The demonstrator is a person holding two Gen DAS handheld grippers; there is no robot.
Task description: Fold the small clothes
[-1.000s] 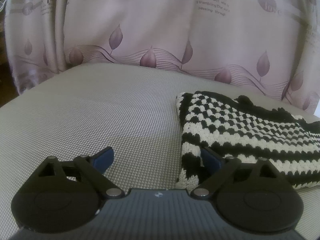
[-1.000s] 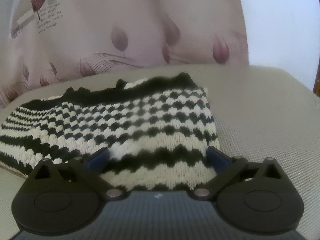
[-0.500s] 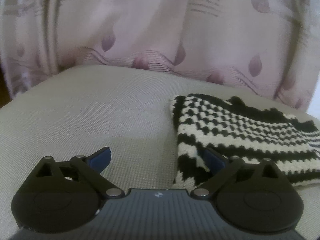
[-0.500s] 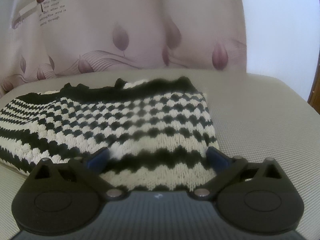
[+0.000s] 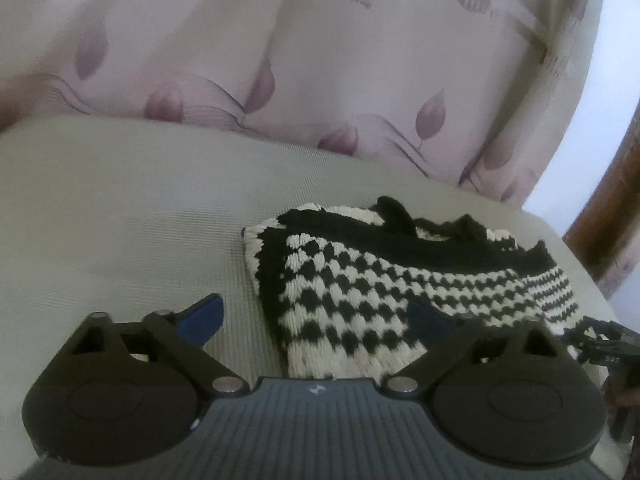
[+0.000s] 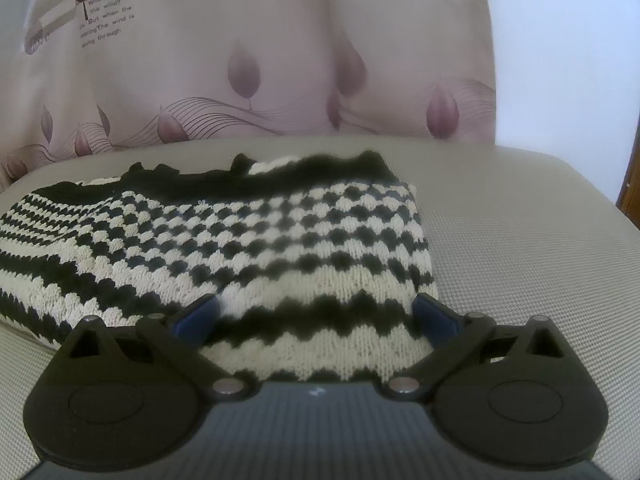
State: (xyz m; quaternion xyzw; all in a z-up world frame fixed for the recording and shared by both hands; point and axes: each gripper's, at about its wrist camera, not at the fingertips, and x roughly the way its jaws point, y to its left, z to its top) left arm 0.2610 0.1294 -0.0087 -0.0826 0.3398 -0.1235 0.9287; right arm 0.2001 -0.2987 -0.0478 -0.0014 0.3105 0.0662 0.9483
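A folded black-and-white knitted garment (image 5: 400,280) lies flat on a beige woven cushion (image 5: 120,240). My left gripper (image 5: 314,312) hovers at its near left corner, one blue pad over the cushion and the other over the knit. Its jaws are closing slightly but stand wide, and the pads press on nothing. In the right wrist view the same garment (image 6: 248,240) fills the middle. My right gripper (image 6: 316,308) is open just above the garment's near right part, both pads over the knit without pinching it.
A pale pink curtain (image 5: 320,80) with purple leaves hangs right behind the cushion. A brown wooden edge (image 5: 612,220) stands at the far right. A black mechanical part (image 5: 604,348) shows at the right rim of the left wrist view. Bare cushion (image 6: 520,240) extends right of the garment.
The left gripper has swung to the right, so the garment now sits between its fingers instead of off to the right side. The right gripper's view is nearly unchanged.
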